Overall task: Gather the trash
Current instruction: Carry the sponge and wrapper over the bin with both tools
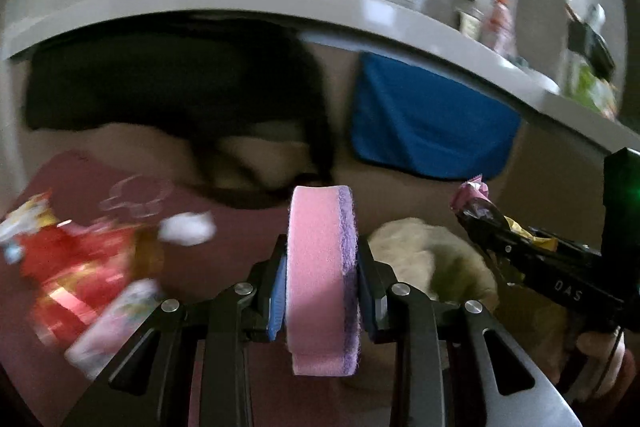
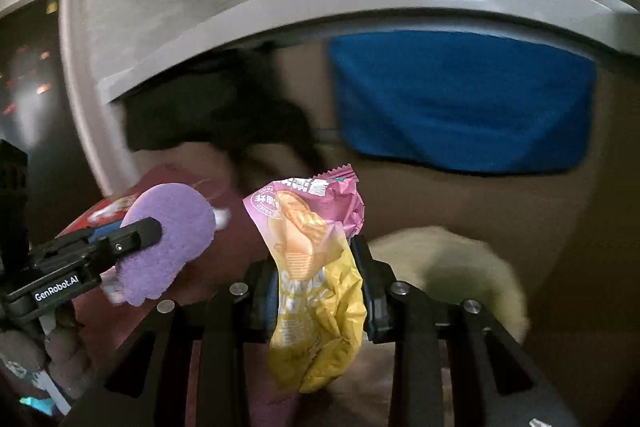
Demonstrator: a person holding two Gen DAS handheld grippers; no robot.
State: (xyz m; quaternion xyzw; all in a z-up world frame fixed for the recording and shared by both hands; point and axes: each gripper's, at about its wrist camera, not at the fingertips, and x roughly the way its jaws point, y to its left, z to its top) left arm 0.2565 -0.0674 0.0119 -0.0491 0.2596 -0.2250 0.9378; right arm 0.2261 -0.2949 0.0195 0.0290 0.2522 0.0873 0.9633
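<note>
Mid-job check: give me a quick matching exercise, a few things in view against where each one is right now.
Things:
1. pink foam sponge with purple scrub layer
2. crumpled pink-and-yellow snack wrapper
3. blue cloth
4. red snack packet

Places:
A. hanging below the grey ledge
B. clamped in the right tongs
C. lying on the maroon mat
D. clamped in the left tongs

Pairs: 1-D, 2-B, 3-A, 4-C
</note>
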